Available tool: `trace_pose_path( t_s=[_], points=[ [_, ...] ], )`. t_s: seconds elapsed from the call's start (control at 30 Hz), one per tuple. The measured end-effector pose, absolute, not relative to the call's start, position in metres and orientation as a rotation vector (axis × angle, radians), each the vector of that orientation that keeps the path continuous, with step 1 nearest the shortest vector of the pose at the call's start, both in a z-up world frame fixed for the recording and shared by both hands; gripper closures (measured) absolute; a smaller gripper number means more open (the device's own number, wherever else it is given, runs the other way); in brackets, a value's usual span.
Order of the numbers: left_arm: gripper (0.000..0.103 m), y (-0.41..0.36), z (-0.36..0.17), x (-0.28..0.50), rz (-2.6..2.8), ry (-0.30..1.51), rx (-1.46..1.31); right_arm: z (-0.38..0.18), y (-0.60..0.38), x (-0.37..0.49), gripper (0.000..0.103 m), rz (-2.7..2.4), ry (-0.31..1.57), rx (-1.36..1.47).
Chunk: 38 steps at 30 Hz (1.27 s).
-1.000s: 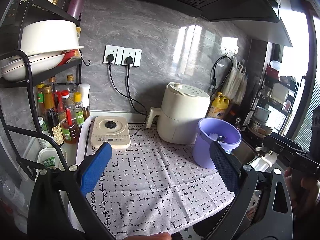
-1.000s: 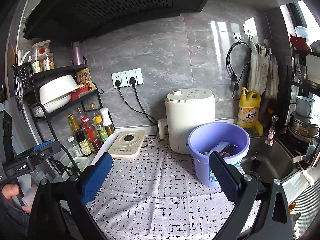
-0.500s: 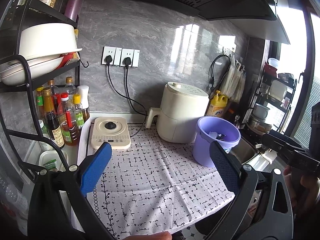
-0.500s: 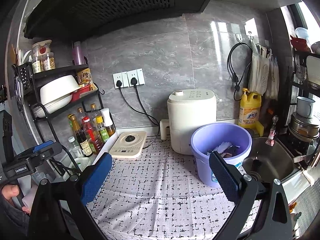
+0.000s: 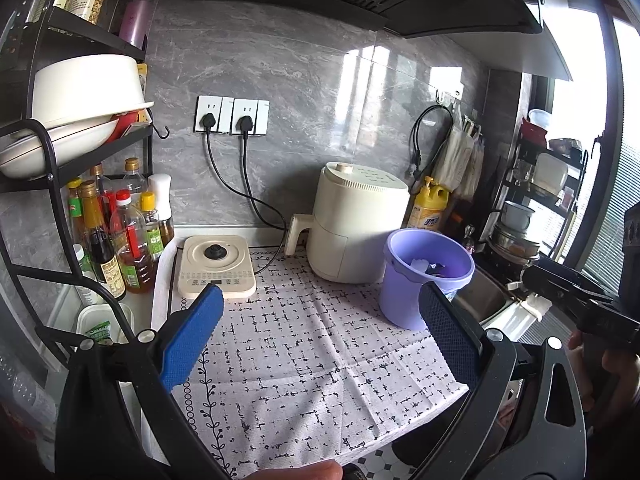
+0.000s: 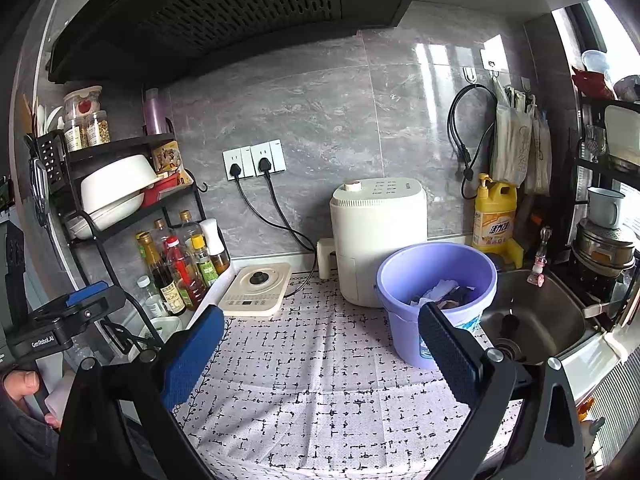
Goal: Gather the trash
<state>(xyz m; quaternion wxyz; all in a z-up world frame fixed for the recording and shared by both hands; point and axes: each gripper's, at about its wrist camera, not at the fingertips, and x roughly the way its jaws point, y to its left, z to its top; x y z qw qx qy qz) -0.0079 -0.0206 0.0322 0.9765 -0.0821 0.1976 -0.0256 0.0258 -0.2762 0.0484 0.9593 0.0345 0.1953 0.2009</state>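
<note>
Lilac plastic bucket [image 6: 436,300] stands on the right of the bench [image 6: 320,380], just in front of the cream air fryer [image 6: 378,240] and beside the steel sink [image 6: 536,320], and it holds the task's trash [image 6: 444,294]: crumpled white paper and darker scraps lying low inside, well under the rim. Compared with a second ago both cameras have drawn back and risen a little, so more of the black-and-white patterned cloth [image 5: 304,344] shows; nothing on it has moved. No loose litter is visible on the cloth, which suggests the collecting is finished or nearly so and the grippers are retreating. The left gripper [image 5: 320,338] has its blue-padded fingers [image 5: 192,336] spread wide with nothing between them, and the right gripper [image 6: 320,350] is likewise spread and empty. Far left, a black wire rack [image 6: 120,208] carries sauce bottles [image 6: 180,264] and a white bowl [image 6: 116,188]; a small white tub [image 5: 102,326] below it holds a green packet, which may or may not count as trash. A cream induction cooker [image 5: 216,268] sits at the far left of the cloth.
</note>
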Motion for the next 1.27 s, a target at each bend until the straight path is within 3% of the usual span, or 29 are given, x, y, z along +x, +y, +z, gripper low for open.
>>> trace_pose_path(
  t_s=[0.8,1.27],
  points=[
    [0.006,-0.035,0.031,0.005,-0.064,0.396,-0.143,0.040,-0.290,0.031,0.008,0.390,0.400,0.092],
    [0.006,-0.020,0.020,0.029,0.021,0.424,-0.162,0.008,-0.265,0.101,0.007,0.471,0.489,0.038]
  ],
)
